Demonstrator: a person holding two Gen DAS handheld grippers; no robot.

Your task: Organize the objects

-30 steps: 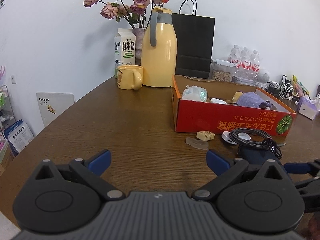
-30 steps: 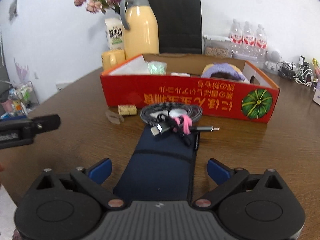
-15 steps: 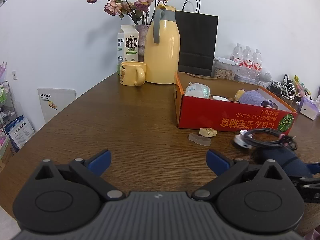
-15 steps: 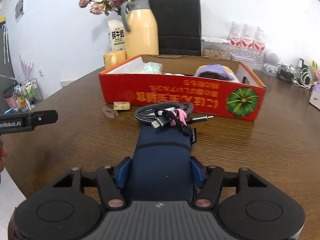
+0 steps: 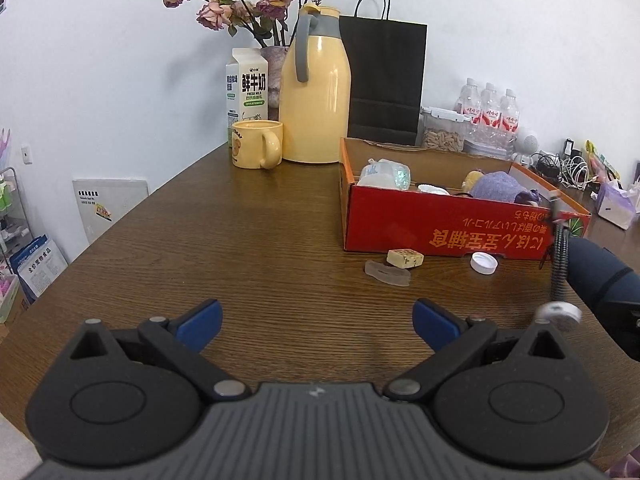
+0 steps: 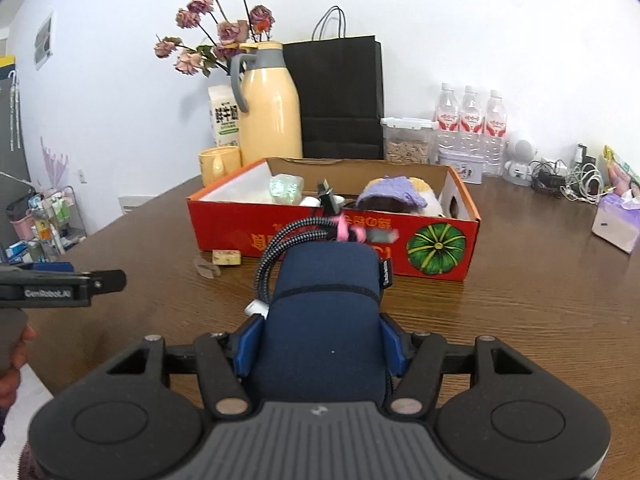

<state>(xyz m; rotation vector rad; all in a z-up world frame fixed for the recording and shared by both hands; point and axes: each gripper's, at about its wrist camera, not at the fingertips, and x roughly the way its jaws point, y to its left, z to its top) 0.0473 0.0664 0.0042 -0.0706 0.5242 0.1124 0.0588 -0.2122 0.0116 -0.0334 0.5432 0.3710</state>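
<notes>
right gripper [image 6: 320,350] jaws clamped on the navy pouch [image 6: 320,320], held off the bench [image 6: 520,300] in front of the red box [image 6: 332,232]; braided cable [image 6: 280,248] slides off its top. left gripper [image 5: 316,322] jaws wide, empty. white cap [image 5: 484,263], tan block [image 5: 405,258] lie beside the box.

Right claw [image 6: 320,350] clamped on pouch [image 6: 324,320], left claw [image 5: 316,320] spread wide

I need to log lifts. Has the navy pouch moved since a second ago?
Yes. The pouch, clamped in the right gripper, is lifted off the table; its far end now overlaps the red box instead of lying flat before it.
</notes>
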